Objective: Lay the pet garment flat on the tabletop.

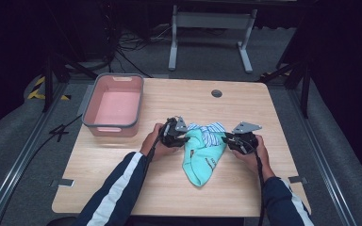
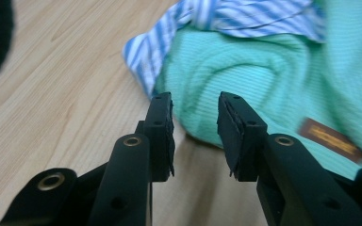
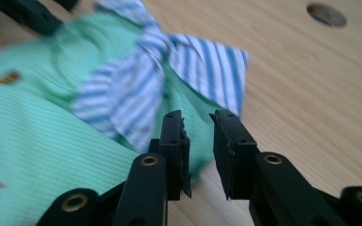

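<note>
**Both tongs parted at the edges of a green garment, nothing gripped**

The left gripper [image 1: 185, 137] sits at the left edge of a mint-green ribbed garment [image 1: 201, 157] that lies on the wooden table [image 1: 122, 160]. In the left gripper view its jaws stand a little apart with bare table between the pads; the green fold begins just beyond the tips, so nothing is held. A blue-and-white striped cloth [image 1: 209, 134] lies bunched on the far end of the green piece, ahead of these jaws and to their right.

The right gripper [image 1: 230, 140] sits at the opposite edge. In the right gripper view its jaws are also slightly parted, the green hem and a striped flap just ahead of them, no fabric pinched.

Well off to the left of the left gripper stands a pink bin [image 1: 114, 105], empty.

By my reading the step in hand is taking hold of the clothing at both sides. The next move calls for each gripper to nudge forward until cloth lies between the pads, then close.

A small brown label [image 2: 331, 138] sits on the green fabric, right of the left jaws; its lettering is too blurred to read.
</note>
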